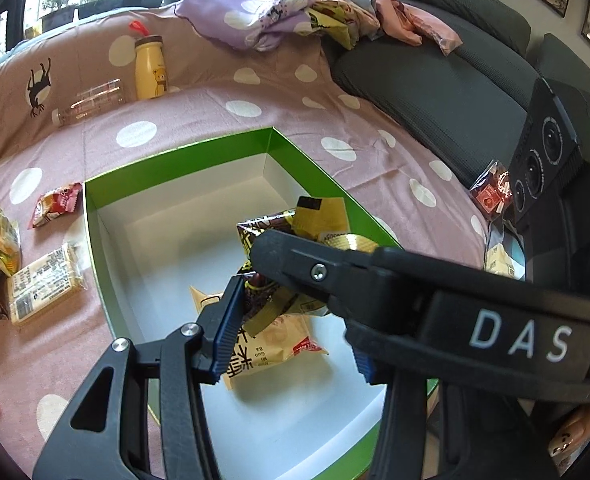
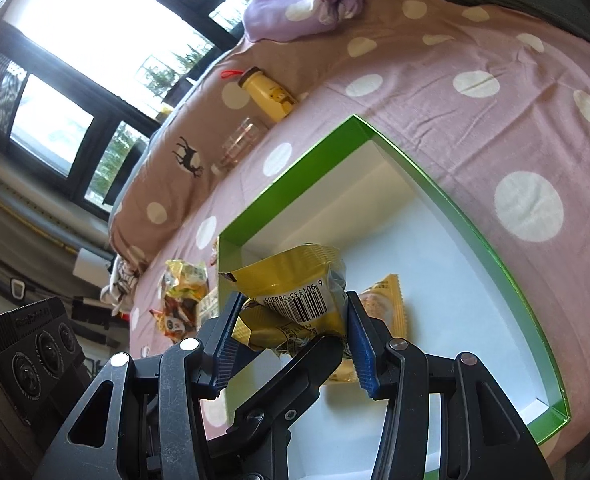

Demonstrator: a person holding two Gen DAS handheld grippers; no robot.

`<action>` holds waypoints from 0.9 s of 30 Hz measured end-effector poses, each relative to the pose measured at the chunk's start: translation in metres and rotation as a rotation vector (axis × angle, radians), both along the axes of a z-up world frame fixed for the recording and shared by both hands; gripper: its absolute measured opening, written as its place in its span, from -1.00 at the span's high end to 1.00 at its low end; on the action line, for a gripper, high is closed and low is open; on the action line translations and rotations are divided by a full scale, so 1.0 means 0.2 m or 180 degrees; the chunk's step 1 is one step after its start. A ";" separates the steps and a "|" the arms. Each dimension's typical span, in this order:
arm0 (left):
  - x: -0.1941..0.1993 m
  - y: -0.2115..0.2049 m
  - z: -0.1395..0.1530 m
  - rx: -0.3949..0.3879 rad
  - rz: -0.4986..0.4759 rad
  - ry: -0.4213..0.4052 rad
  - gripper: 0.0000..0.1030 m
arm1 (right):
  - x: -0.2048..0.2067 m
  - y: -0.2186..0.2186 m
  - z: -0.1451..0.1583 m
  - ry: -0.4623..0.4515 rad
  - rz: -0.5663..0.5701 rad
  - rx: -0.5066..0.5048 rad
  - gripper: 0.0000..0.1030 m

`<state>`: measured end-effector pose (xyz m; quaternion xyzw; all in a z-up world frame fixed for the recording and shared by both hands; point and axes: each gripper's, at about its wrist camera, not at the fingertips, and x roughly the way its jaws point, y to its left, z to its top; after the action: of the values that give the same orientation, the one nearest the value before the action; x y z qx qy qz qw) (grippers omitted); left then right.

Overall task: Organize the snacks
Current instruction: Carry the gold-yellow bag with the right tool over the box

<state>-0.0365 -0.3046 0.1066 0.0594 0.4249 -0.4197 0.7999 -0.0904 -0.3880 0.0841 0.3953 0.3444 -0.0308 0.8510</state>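
Snack packets are held over the open green box (image 2: 471, 216) with white interior, which sits on a pink polka-dot sheet (image 2: 435, 64). Right gripper (image 2: 291, 312) is clenched on a gold packet (image 2: 291, 280), barcode facing up, blue pads pressing both sides. Left gripper (image 1: 287, 312) grasps a dark brown-and-gold packet (image 1: 271, 296); its right finger is hidden behind the right gripper's finger crossing in front. One orange packet (image 1: 271, 344) lies on the box floor, near end. More snacks remain on the sheet left of the box: red packet (image 1: 57, 210), pale block packet (image 1: 43, 282). Yellow bottle (image 1: 150, 68) and clear bottle (image 1: 91, 102) sit far left
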 end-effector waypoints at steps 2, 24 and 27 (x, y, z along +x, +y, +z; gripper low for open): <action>0.01 -0.01 -0.02 0.0018 -0.0024 0.0033 0.07 | 0.00 -0.01 -0.01 0.0043 -0.0025 0.0000 0.00; 0.08 -0.09 -0.14 0.0138 -0.0100 0.0441 0.07 | 0.05 -0.08 -0.12 0.0429 -0.0142 0.0036 -0.01; 0.08 -0.09 -0.15 0.0157 -0.0101 0.0466 0.07 | 0.05 -0.08 -0.13 0.0451 -0.0142 0.0051 -0.01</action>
<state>-0.0210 -0.3229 0.0762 0.0550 0.4914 -0.4250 0.7582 -0.0796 -0.4043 0.0582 0.4066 0.3951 -0.0748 0.8204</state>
